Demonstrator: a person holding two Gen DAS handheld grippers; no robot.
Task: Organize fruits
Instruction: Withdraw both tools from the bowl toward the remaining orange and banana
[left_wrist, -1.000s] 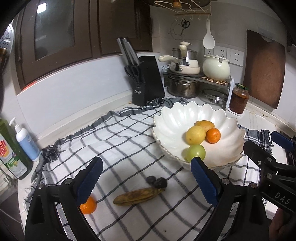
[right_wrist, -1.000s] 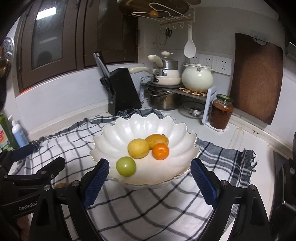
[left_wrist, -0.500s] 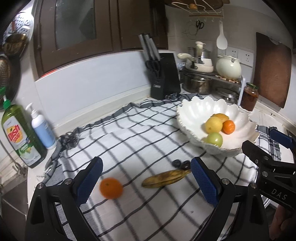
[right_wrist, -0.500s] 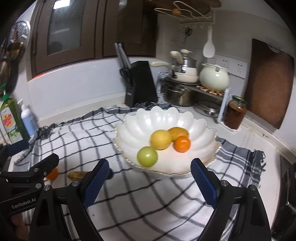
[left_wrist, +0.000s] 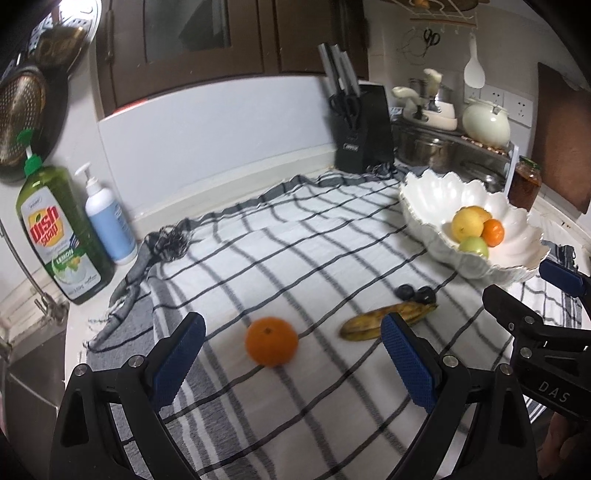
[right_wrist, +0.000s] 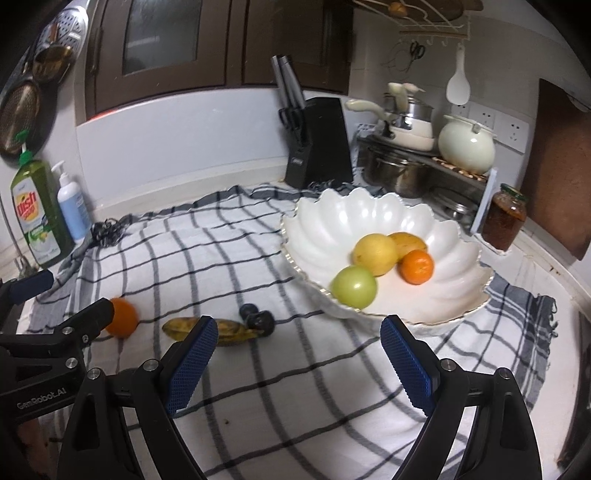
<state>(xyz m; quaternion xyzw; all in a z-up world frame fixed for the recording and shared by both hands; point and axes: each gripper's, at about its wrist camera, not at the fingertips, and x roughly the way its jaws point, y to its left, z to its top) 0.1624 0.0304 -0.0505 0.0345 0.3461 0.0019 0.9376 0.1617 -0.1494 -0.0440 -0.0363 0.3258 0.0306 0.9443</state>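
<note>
A loose orange (left_wrist: 271, 346) lies on the checked cloth (left_wrist: 295, 240), just beyond my left gripper (left_wrist: 291, 354), which is open and holds nothing. To its right lie a spotted banana (left_wrist: 384, 320) and two dark plums (left_wrist: 415, 293). The white scalloped bowl (right_wrist: 369, 218) holds a yellow fruit (right_wrist: 375, 254), a green apple (right_wrist: 354, 287), an orange (right_wrist: 417, 266) and a banana end (right_wrist: 408, 242). My right gripper (right_wrist: 297, 360) is open and empty in front of the bowl. The loose orange (right_wrist: 123, 316), banana (right_wrist: 218, 330) and plums (right_wrist: 258, 319) lie to its left.
A green dish soap bottle (left_wrist: 59, 236) and a blue pump bottle (left_wrist: 109, 218) stand at the cloth's left, by the sink edge. A black knife block (left_wrist: 360, 129), pots on a rack (right_wrist: 406, 166), a cream pot (right_wrist: 467, 147) and a jar (right_wrist: 504, 218) line the back.
Both grippers have swung leftward and down; the bowl has slid right in both views. The loose orange has come from behind the left finger to between the left gripper's fingers.
</note>
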